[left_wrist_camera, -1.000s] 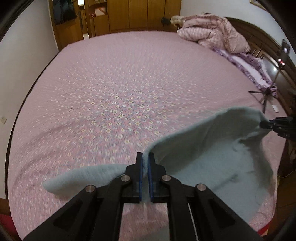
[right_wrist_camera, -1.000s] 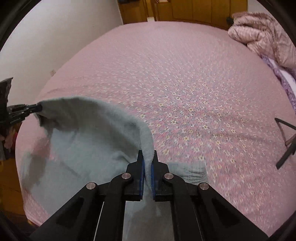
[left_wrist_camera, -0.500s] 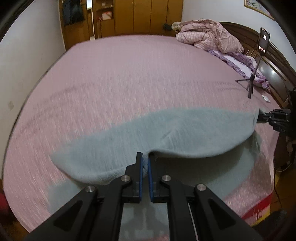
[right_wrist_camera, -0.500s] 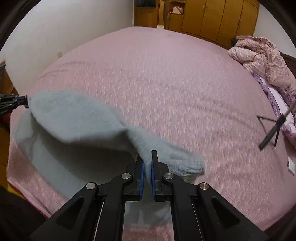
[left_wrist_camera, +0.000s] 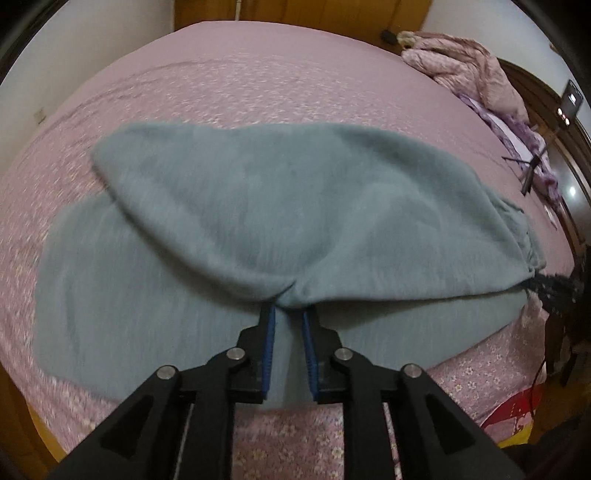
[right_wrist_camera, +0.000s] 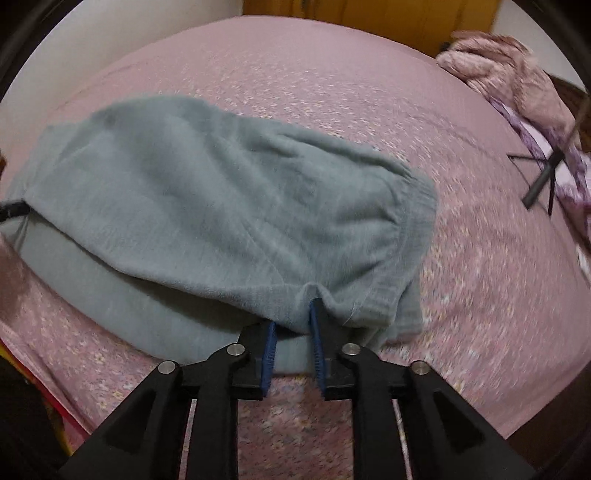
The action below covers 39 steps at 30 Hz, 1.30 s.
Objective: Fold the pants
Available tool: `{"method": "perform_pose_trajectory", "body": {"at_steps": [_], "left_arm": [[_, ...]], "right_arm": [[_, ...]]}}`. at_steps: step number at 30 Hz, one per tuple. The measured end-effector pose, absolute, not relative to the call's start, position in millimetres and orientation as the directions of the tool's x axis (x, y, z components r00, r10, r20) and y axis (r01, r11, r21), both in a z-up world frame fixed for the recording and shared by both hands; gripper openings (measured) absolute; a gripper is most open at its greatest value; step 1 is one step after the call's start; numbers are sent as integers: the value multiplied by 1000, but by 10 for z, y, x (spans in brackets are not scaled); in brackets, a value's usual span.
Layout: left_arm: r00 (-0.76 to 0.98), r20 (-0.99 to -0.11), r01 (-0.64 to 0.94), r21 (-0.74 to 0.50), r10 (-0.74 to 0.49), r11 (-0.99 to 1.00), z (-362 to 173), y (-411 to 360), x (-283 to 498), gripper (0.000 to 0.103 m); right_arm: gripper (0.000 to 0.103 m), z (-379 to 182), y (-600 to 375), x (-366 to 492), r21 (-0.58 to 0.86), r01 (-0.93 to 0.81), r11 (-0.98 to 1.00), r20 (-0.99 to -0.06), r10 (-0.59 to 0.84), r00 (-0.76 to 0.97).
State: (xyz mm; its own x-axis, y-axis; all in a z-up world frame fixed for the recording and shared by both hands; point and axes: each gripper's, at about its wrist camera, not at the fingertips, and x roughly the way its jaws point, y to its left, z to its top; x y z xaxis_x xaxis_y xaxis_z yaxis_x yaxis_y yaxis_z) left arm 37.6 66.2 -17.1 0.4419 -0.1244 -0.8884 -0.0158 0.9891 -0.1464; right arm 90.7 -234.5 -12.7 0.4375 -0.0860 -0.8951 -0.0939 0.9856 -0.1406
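Note:
Grey fleece pants (left_wrist_camera: 295,203) lie folded lengthwise on the pink floral bed (left_wrist_camera: 258,74), the top leg laid over the lower one. My left gripper (left_wrist_camera: 290,314) stands open at the near fold edge, which puckers right at its tips. From the right wrist, the pants (right_wrist_camera: 221,206) show their elastic waistband at the right end. There my right gripper (right_wrist_camera: 293,314) is open too, the cloth edge draped over its blue pads (right_wrist_camera: 316,332). The right gripper's tip (left_wrist_camera: 550,291) shows by the waistband, the left one's tip (right_wrist_camera: 11,210) at the far left.
A crumpled pink quilt (left_wrist_camera: 465,70) lies at the bed's far right, by the dark wooden headboard (left_wrist_camera: 546,96). A small tripod (left_wrist_camera: 532,173) with a phone stands on the bed's right side. Wooden wardrobes (right_wrist_camera: 369,18) line the far wall. The bed edge runs just below both grippers.
Both grippers swung the lifted pant leg forward and down onto the other leg. Both sets of jaws, shut on the cloth before, now stand apart.

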Motion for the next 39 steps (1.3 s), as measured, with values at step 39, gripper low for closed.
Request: {"method": "perform_pose_trajectory", "body": {"at_steps": [39], "left_arm": [[472, -870, -289, -304, -141, 908, -230, 1080, 845, 45]], "right_arm": [[42, -136, -3208, 782, 447, 386, 807, -815, 190, 547]]}}
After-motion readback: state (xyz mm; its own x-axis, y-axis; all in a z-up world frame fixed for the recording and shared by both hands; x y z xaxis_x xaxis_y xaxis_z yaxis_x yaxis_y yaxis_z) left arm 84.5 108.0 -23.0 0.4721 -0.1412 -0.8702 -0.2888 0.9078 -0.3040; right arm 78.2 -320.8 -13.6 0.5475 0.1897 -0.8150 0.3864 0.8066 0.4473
